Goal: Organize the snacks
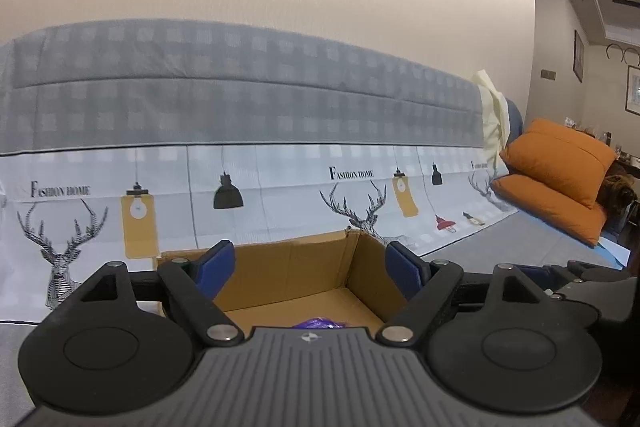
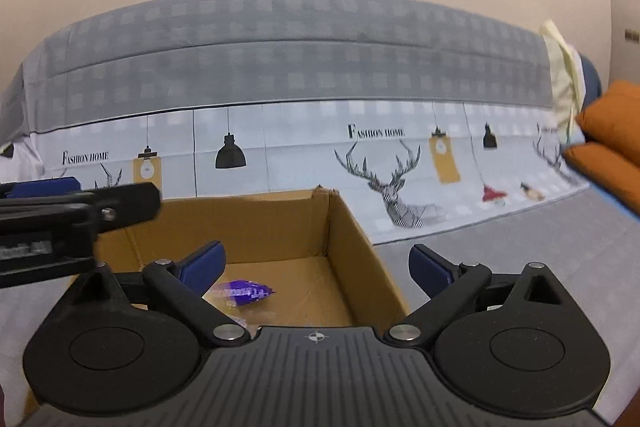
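Cardboard box sits open-topped right in front of both tools, brown walls up, resting on a grey sofa seat. Left tool hangs over the box's near edge, blue pads spread wide, nothing between them, so it's released. Purple snack packet only just peeks above the tool body in that view, low & centred, on the box floor.

Right tool is spread wide as well, empty, released. From its cam the purple snack packet lies flat on the box floor just ahead of its left finger, not touching either pad. A clear-ish wrapper bit shows just below the packet, too blurred to ID. Right finger of this tool sits outside the box's right wall, over the grey seat; the left one is over the box interior.

Left tool's black arm & blue pad poke in from the left of the right cam, above the box's left side.

Behind the box: sofa back w/ a printed cover, deer heads, hanging lamps, "FASHION HOME" lettering, grey check band on top. Orange cushions stacked far right of the tools, well apart from the box.
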The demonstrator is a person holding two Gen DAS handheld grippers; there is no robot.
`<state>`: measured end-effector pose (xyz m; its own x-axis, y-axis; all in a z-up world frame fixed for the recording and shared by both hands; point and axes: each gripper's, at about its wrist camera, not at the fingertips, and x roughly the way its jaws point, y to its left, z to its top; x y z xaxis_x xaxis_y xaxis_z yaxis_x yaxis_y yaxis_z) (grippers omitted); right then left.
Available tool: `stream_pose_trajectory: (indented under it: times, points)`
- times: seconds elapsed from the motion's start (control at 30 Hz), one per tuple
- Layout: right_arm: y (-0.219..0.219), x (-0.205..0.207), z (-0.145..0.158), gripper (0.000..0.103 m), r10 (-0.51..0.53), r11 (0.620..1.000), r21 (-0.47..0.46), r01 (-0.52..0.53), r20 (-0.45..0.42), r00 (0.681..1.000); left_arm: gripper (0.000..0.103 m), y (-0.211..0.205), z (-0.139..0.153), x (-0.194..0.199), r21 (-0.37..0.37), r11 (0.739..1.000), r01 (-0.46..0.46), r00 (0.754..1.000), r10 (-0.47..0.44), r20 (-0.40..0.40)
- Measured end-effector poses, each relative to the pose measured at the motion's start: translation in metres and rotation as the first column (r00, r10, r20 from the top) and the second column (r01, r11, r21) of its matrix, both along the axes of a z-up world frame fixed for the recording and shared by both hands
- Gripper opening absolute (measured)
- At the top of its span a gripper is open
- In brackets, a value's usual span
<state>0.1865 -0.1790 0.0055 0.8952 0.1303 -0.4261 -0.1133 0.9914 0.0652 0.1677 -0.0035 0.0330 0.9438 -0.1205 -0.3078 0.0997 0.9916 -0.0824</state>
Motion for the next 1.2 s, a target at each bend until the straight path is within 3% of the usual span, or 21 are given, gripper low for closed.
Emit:
stream_pose_trajectory:
  times: [0.17, 0.3, 0.47, 0.6, 0.7, 0.77, 0.9, 1.07, 1.2]
  points:
    - [-0.01, -0.019, 0.003, 0.102, -0.017, 0.999, 0.047, 0.018, -0.025, 1.0, 0.094, -0.005, 0.011, -0.046, 0.134, 0.989, -0.066, 0.994, 0.053, 0.097]
    - [-0.024, -0.054, 0.014, 0.103, -0.021, 0.994, 0.104, 0.021, -0.006, 1.0, 0.099, -0.001, 0.031, -0.082, 0.091, 0.994, -0.068, 0.995, 0.062, 0.073]
    - [-0.038, -0.102, 0.02, 0.103, -0.055, 0.991, 0.122, 0.057, -0.027, 0.998, 0.103, 0.001, 0.033, -0.13, 0.01, 0.994, -0.113, 0.993, 0.113, -0.033]
    - [-0.04, -0.133, 0.017, 0.103, -0.041, 0.996, 0.084, 0.043, -0.036, 0.999, 0.103, -0.008, 0.004, -0.155, -0.012, 0.978, -0.206, 0.964, 0.201, -0.176]
    - [-0.036, -0.139, 0.011, 0.103, -0.009, 0.998, 0.058, 0.014, -0.078, 0.997, 0.103, -0.01, -0.025, -0.153, -0.006, 0.974, -0.225, 0.915, 0.21, -0.344]
    - [-0.03, -0.137, 0.007, 0.103, 0.017, 0.999, 0.03, -0.014, -0.09, 0.996, 0.103, -0.008, -0.036, -0.146, -0.004, 0.978, -0.209, 0.898, 0.19, -0.396]
    - [-0.02, -0.125, 0.0, 0.103, 0.02, 1.0, -0.018, -0.022, -0.124, 0.992, 0.103, -0.011, -0.045, -0.132, 0.081, 0.97, -0.227, 0.895, 0.241, -0.376]
    - [-0.014, -0.114, -0.008, 0.103, 0.023, 0.999, -0.018, -0.027, -0.189, 0.982, 0.103, -0.008, -0.047, -0.123, 0.024, 0.967, -0.255, 0.876, 0.241, -0.418]
    - [-0.01, -0.112, -0.011, 0.103, 0.034, 0.999, -0.031, -0.041, -0.202, 0.979, 0.103, -0.014, -0.049, -0.116, 0.04, 0.969, -0.243, 0.878, 0.237, -0.416]
